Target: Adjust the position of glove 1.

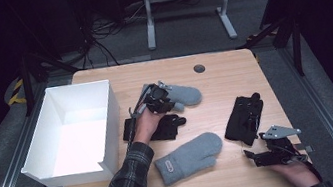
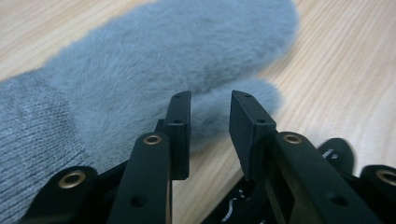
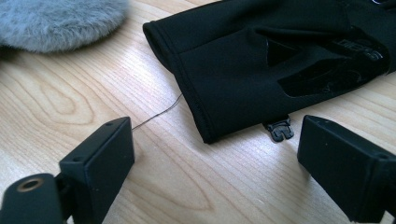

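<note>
Grey mitten (image 2: 154, 60) thumb between left tongs (image 2: 210, 105)

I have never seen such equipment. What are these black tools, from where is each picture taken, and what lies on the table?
A person holds a two-jaw gripper in each hand. The high view looks down on the wooden table. Each other view comes from a camera on one gripper.

On the table lie two grey mittens, two black gloves and a white box.

The left gripper reaches the far mitten's thumb, jaws narrowly apart, nothing held. The right gripper waits open before a black glove.
</note>
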`<act>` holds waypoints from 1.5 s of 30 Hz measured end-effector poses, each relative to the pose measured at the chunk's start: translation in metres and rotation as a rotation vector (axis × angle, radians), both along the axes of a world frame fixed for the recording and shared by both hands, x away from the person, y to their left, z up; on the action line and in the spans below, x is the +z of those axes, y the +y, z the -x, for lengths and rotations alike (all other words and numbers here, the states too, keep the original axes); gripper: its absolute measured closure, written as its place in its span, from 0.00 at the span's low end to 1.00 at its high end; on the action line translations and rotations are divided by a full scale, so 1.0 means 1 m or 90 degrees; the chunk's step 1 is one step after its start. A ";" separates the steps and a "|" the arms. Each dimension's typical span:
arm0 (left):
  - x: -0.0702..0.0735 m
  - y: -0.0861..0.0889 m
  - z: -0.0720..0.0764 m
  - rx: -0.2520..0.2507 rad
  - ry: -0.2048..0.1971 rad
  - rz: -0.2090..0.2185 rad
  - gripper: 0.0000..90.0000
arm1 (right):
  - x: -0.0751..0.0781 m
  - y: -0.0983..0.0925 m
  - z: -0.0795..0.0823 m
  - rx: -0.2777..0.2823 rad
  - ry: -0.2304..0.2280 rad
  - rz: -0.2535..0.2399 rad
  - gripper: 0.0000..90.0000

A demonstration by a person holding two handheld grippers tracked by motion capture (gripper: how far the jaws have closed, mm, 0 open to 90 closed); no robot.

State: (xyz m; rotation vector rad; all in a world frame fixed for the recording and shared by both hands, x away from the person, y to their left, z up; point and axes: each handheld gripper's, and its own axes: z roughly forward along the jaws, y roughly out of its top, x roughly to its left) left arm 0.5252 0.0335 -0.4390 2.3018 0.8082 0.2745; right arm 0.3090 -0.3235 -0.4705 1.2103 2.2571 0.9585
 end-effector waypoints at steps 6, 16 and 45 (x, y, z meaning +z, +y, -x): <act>-0.010 -0.001 -0.004 -0.001 0.013 -0.013 0.88 | 0.000 0.000 0.000 0.000 0.000 0.000 0.12; -0.008 0.000 -0.005 0.004 0.006 0.000 1.00 | 0.000 0.000 0.000 0.000 0.000 0.000 0.12; 0.005 0.009 -0.026 0.060 0.013 0.022 0.98 | 0.000 0.000 0.000 0.003 -0.001 0.000 0.13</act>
